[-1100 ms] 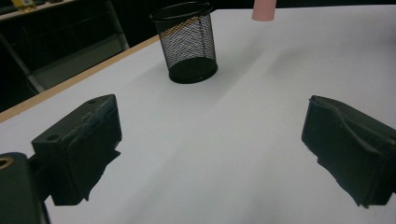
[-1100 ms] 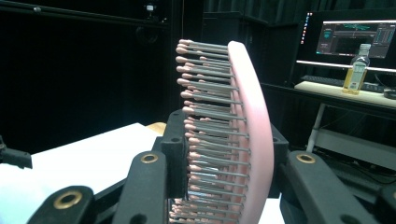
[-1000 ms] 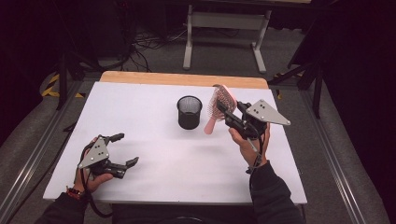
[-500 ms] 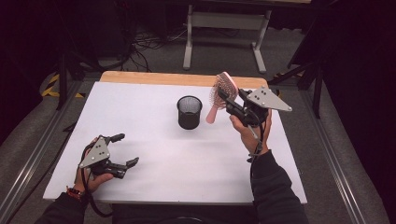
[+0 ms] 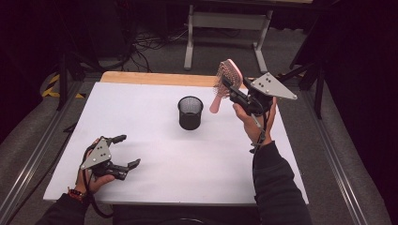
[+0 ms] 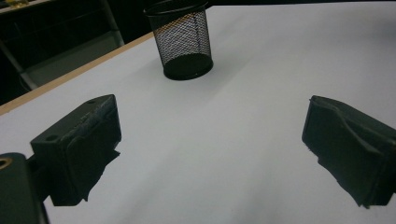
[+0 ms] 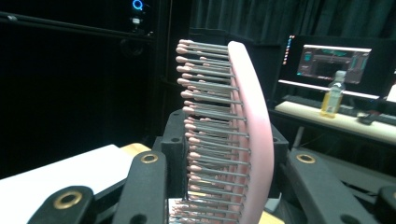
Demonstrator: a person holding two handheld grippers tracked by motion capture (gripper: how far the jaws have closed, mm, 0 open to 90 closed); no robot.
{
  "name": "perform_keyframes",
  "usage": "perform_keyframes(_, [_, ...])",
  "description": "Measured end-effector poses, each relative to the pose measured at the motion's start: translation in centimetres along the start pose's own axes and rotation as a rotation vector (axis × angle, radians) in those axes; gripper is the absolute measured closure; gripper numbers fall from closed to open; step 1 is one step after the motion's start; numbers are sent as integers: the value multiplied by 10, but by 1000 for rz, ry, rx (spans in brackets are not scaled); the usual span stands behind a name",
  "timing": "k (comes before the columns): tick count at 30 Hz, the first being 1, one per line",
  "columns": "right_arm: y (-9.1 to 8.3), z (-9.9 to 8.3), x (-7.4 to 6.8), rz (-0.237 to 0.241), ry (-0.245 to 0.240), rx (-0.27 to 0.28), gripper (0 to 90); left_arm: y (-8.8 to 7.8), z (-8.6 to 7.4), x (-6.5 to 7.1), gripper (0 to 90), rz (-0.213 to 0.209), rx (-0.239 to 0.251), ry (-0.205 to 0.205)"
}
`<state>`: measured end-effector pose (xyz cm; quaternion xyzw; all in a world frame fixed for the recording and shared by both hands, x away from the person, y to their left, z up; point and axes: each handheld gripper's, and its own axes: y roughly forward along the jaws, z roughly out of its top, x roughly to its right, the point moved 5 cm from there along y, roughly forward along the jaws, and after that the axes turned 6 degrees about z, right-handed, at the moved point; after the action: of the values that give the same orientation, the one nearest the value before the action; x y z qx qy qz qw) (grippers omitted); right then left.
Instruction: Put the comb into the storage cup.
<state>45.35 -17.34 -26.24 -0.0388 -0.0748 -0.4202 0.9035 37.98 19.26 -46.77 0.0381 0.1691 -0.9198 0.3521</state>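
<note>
Up at about two o'clock over the white table (image 5: 155,183), the right gripper (image 5: 231,89) is lifted clear of the surface with its jaws clenched on a pink hairbrush (image 5: 224,82). From the high view the brush head points up and away, its handle slanting down toward the table, off to the three o'clock side of the black mesh cup (image 5: 190,112). In the right gripper view the hairbrush (image 7: 233,140) stands nearly upright between the two black jaws, bristles facing nine o'clock, with a monitor (image 7: 336,63) and a bottle (image 7: 332,95) on a desk behind. The mesh cup stands upright near the table's middle. Down at seven o'clock the left gripper (image 5: 123,151) rests low at the table, jaws spread wide and holding nothing; its own view shows the cup (image 6: 181,39) ahead at twelve o'clock, well apart from the jaws.
</note>
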Motion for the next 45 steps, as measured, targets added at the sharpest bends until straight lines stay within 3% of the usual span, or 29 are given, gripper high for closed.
perform_keyframes(10, [13,8,0,7,32,32,639,0,0,0,47,5,4,-6])
perform_keyframes(21, [29,13,2,1,29,37,640,0,0,-1,44,-9,4,-12])
perform_keyframes(31, [48,14,-9,29,29,43,640,-1,0,-1,43,-11,8,-12])
perform_keyframes(41, [66,7,-21,56,54,38,640,-2,0,-1,43,-16,14,-15])
perform_keyframes(45, [71,2,-23,56,42,22,640,-3,1,-1,43,-17,15,-16])
